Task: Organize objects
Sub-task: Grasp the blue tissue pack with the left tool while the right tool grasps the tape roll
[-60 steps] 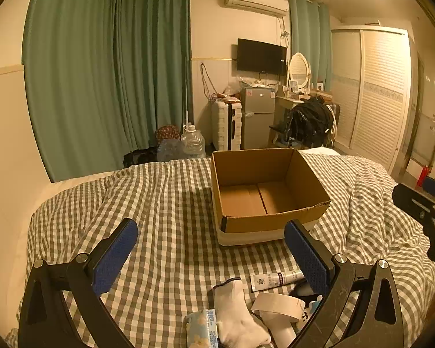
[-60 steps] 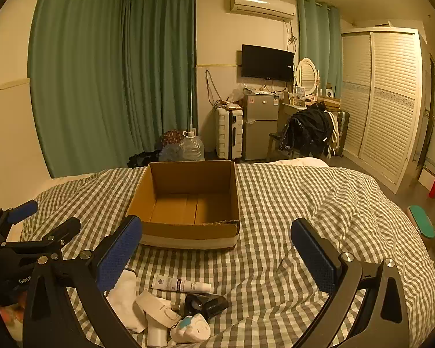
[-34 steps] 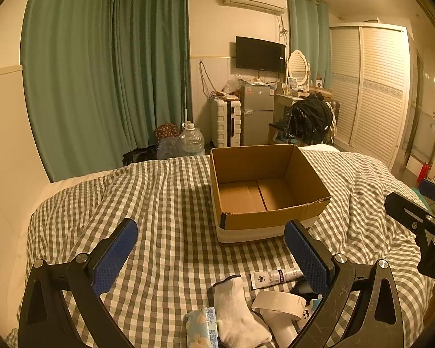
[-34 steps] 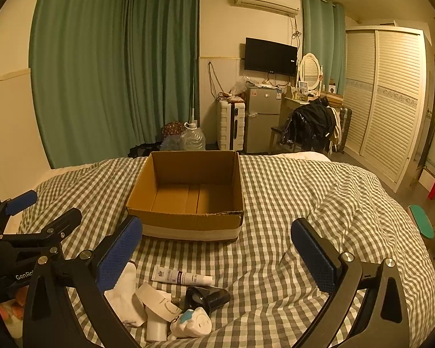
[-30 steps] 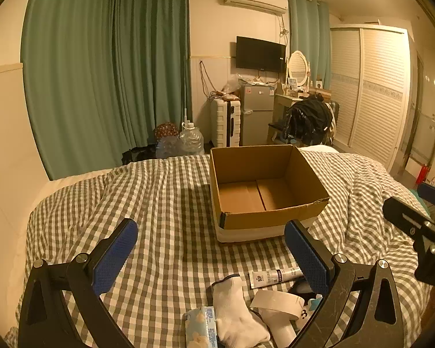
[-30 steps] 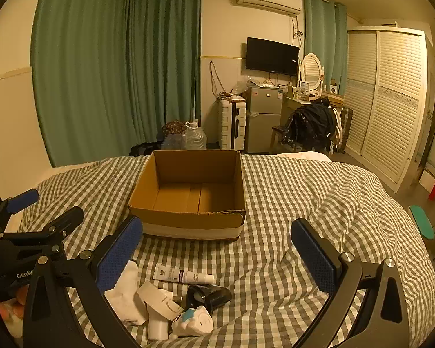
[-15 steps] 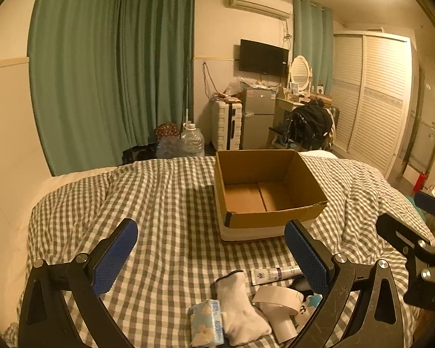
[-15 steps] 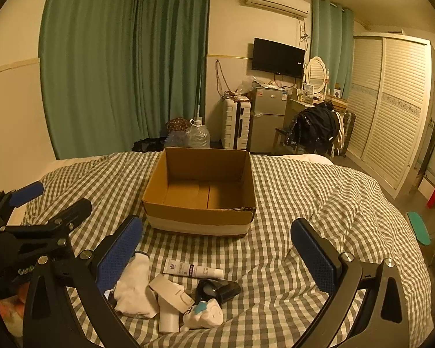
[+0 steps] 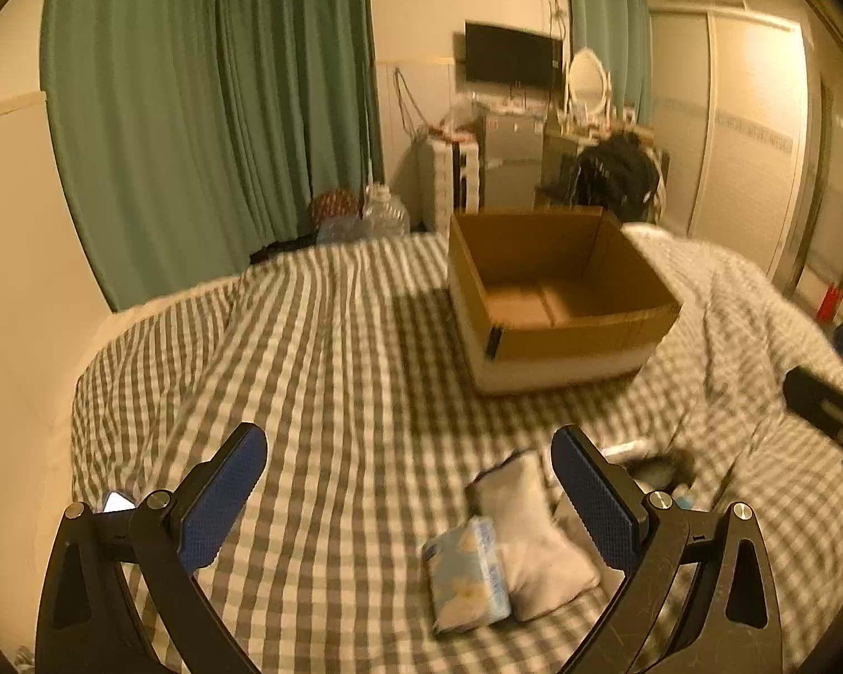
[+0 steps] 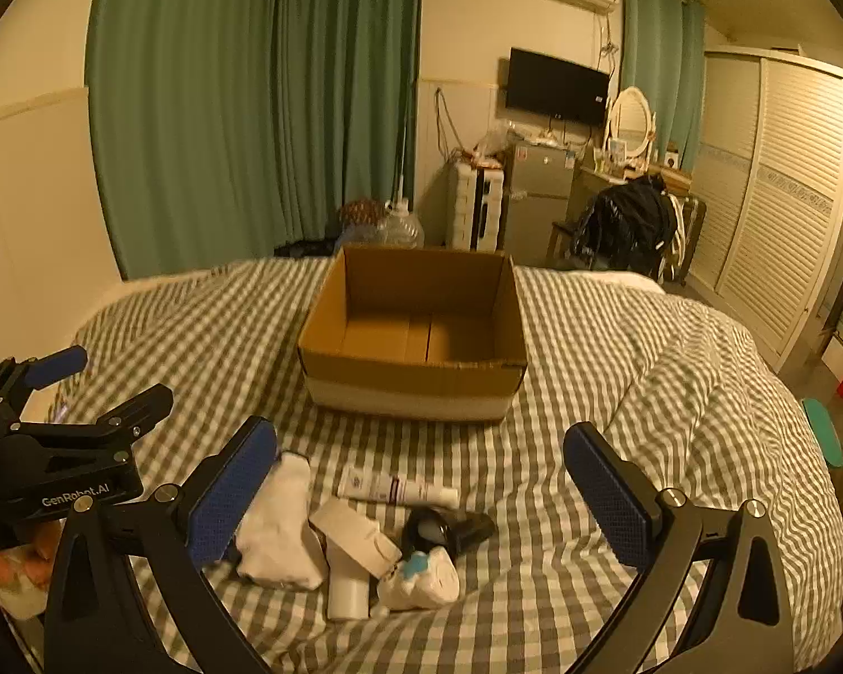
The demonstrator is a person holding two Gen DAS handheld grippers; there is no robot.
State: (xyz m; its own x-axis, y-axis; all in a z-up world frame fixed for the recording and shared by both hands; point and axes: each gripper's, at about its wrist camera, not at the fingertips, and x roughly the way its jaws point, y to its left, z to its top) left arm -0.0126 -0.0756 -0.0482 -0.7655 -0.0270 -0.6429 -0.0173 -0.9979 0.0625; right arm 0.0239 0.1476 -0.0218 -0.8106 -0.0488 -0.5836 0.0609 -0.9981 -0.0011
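Observation:
An open, empty cardboard box (image 10: 416,337) stands on the checked bed; it also shows in the left wrist view (image 9: 556,303). A small pile lies in front of it: a white sock (image 10: 278,522), a white tube (image 10: 396,488), a white bottle (image 10: 354,556), a black object (image 10: 449,528) and a white-and-blue item (image 10: 421,578). The left wrist view shows the sock (image 9: 531,528) and a blue tissue pack (image 9: 466,573). My left gripper (image 9: 407,500) is open and empty above the bed, left of the pile. My right gripper (image 10: 421,494) is open and empty over the pile.
The checked bedspread (image 10: 646,393) covers the whole bed. Green curtains (image 10: 253,112) hang behind. A fridge (image 10: 534,196), a wall TV, a chair with a black bag (image 10: 624,224) and louvred wardrobe doors (image 10: 775,196) stand beyond the bed.
Both grippers have moved forward and lower toward the pile and box. The left view has swung to the left and is blurred. Both stay open.

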